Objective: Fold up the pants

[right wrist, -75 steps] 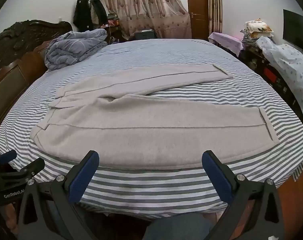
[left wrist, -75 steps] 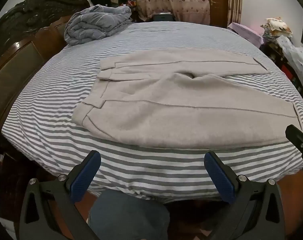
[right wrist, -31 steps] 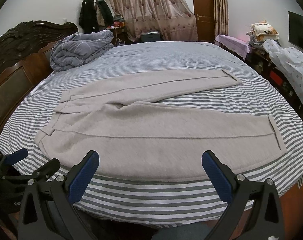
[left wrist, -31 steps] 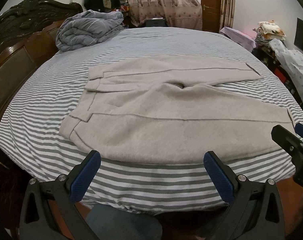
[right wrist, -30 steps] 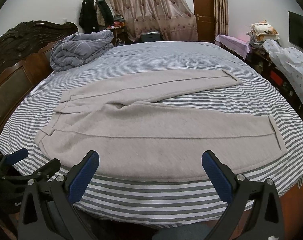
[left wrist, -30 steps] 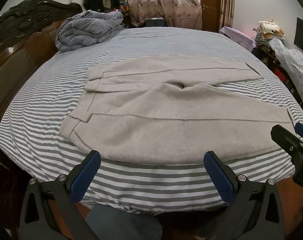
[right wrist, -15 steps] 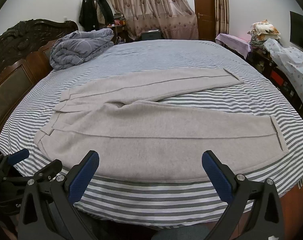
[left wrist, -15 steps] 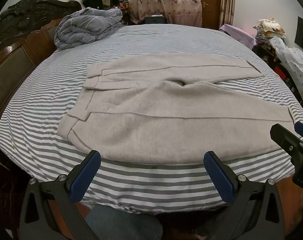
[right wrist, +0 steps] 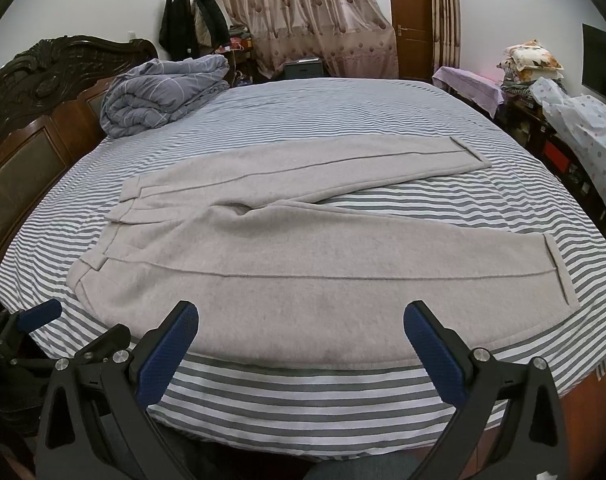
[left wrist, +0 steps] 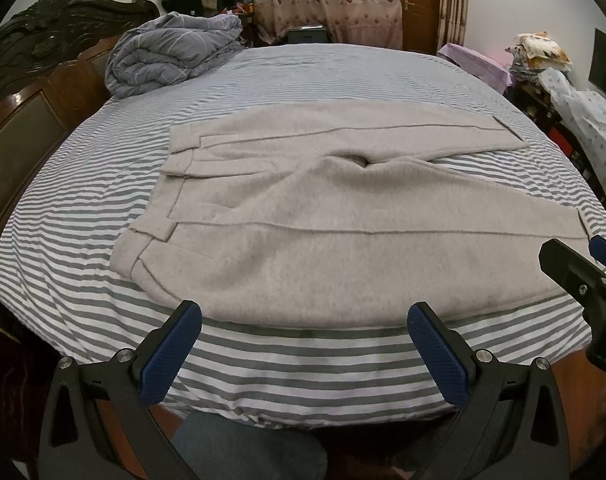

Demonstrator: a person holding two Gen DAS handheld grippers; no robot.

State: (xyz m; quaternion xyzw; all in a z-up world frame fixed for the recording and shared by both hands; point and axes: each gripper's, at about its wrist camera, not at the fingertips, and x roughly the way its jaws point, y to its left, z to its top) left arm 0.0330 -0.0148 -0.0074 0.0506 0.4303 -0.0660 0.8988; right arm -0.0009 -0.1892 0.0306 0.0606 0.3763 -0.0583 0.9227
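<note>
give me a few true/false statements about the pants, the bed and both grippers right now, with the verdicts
1. The pants lie spread flat on the striped bed, both legs apart. True.
2. The left gripper is shut on the waistband. False: its jaws stand wide open, short of the pants' near edge, holding nothing.
3. The right gripper has its jaws open and empty. True.
4. The pants are already folded in half. False: no fold has been made; waistband at the left, both cuffs at the right.
5. A rolled grey-blue duvet sits on the far left of the bed, apart from the pants. True.
6. The duvet covers one pant leg. False: it touches neither leg.
</note>
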